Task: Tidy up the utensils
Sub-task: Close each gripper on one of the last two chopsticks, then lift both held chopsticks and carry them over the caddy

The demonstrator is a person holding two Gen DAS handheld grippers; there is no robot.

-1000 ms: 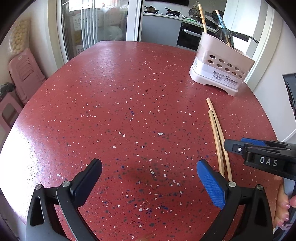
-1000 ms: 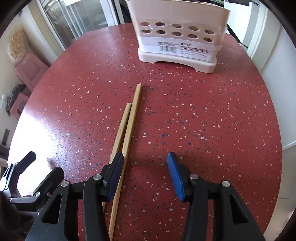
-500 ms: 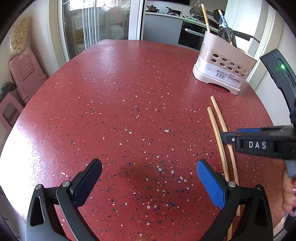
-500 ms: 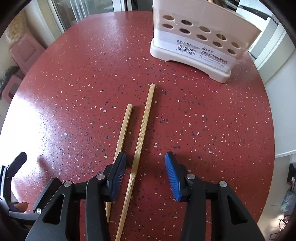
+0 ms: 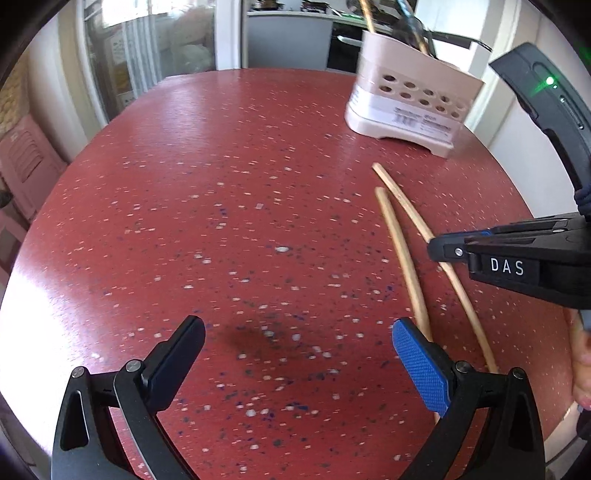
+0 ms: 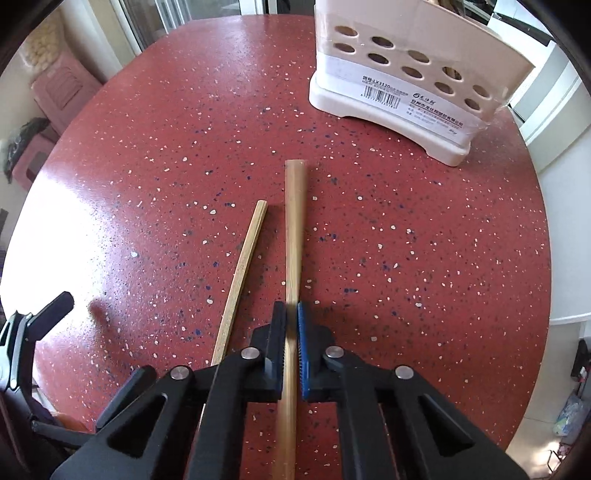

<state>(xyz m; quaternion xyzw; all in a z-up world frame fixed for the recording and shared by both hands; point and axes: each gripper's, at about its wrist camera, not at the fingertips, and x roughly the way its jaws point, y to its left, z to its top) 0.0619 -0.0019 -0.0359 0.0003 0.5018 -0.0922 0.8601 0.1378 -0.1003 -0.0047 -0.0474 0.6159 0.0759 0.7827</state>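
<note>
Two wooden chopsticks lie on the red speckled table (image 6: 424, 240). My right gripper (image 6: 291, 332) is shut on the right chopstick (image 6: 294, 229), its pads pressing the stick's sides about midway along. The left chopstick (image 6: 242, 273) lies loose beside it, angled slightly away. In the left wrist view the same pair shows at the right, the held chopstick (image 5: 406, 206) running under the right gripper (image 5: 437, 251) and the loose chopstick (image 5: 400, 251) nearer. My left gripper (image 5: 295, 350) hovers open over bare table, with nothing between its fingers.
A pale pink utensil holder (image 6: 413, 74) with round holes stands at the table's far right edge, holding several utensils (image 5: 406, 26). Pink stools (image 5: 26, 166) stand on the floor at left. The table edge curves close on the right.
The right gripper shifted sideways over the right chopstick and its jaws closed onto it. The left gripper stayed put and open.
</note>
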